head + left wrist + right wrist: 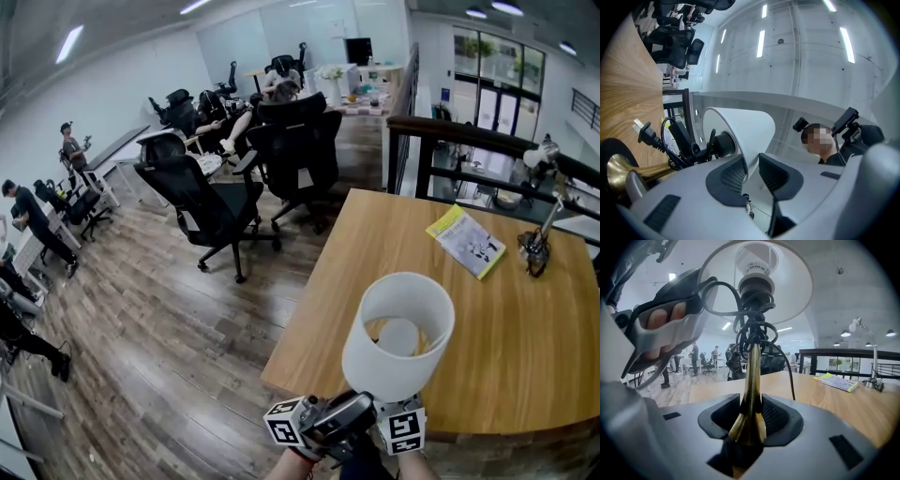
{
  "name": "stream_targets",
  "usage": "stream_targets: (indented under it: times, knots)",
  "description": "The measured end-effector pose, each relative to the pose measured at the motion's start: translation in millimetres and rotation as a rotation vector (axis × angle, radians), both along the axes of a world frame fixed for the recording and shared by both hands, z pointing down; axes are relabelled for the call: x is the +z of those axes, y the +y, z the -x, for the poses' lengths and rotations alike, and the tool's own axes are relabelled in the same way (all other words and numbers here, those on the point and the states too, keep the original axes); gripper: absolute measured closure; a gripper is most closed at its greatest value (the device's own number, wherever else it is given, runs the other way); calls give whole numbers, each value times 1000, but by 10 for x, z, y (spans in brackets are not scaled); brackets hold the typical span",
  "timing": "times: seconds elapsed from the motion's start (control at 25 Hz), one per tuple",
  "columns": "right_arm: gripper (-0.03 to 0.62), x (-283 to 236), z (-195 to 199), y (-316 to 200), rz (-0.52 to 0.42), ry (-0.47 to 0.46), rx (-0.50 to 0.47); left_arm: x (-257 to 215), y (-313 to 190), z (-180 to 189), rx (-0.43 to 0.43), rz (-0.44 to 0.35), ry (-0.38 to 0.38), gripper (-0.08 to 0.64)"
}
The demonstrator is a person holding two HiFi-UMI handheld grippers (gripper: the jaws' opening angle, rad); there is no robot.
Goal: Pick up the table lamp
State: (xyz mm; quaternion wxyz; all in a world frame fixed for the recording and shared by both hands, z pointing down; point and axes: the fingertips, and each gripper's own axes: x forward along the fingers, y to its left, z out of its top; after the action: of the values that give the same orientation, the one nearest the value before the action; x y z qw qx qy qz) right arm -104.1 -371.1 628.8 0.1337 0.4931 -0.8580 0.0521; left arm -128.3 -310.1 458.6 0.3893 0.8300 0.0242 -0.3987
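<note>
At table edge (314,314), table lamp (375,361) points upward.

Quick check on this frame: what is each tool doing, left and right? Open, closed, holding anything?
Left tool: closed on the wall of the white lampshade.
Right tool: closed on the lamp's brass stem.

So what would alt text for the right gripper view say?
A brass lamp stem stands gripped between two grey fingers, close to the camera. Above it are a white shade and a tangle of black cord; behind lies a wooden table with a yellow booklet.
</note>
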Motion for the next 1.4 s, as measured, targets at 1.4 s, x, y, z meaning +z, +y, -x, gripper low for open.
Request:
stream_targets:
  times: [1.4]
  knots:
    - [448,-979,-273,-91,-76,1,11,-945,-40,-246,31,-146,29,499]
